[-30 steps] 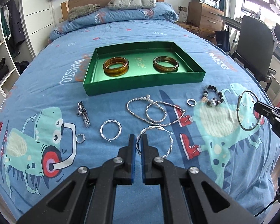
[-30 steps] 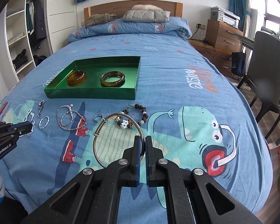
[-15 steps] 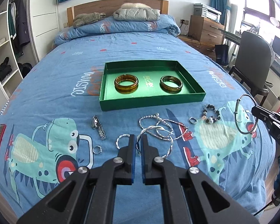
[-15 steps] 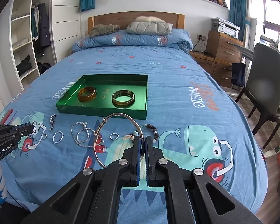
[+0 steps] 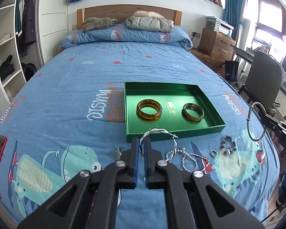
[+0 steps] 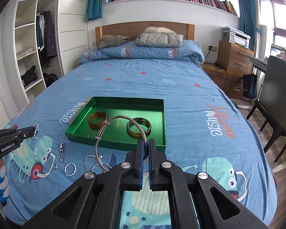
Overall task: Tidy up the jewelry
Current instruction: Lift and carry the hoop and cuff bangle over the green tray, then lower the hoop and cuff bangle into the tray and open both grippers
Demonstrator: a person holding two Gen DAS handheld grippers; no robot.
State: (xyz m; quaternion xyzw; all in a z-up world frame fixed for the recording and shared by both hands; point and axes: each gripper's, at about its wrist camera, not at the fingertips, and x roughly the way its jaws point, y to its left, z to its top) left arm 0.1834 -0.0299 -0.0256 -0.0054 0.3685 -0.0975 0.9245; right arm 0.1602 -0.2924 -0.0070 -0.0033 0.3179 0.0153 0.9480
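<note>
"GenRobot.AI" is printed in white on the black left gripper (image 6: 34, 132), seen far left of the right gripper's jaws. "DAS" stands on the right gripper (image 5: 263, 116), far right of the left jaws. "music" repeats across the blue bed cover (image 6: 190, 87), upside down. The gold print in the green tray (image 5: 173, 133) is unreadable.

Left gripper (image 5: 141, 143) angled downward, jaws clamped on a twisted silver bangle (image 5: 158, 133), right gripper (image 6: 146, 145) likewise angled, gripping a thin wire bangle (image 6: 104, 133)
</note>
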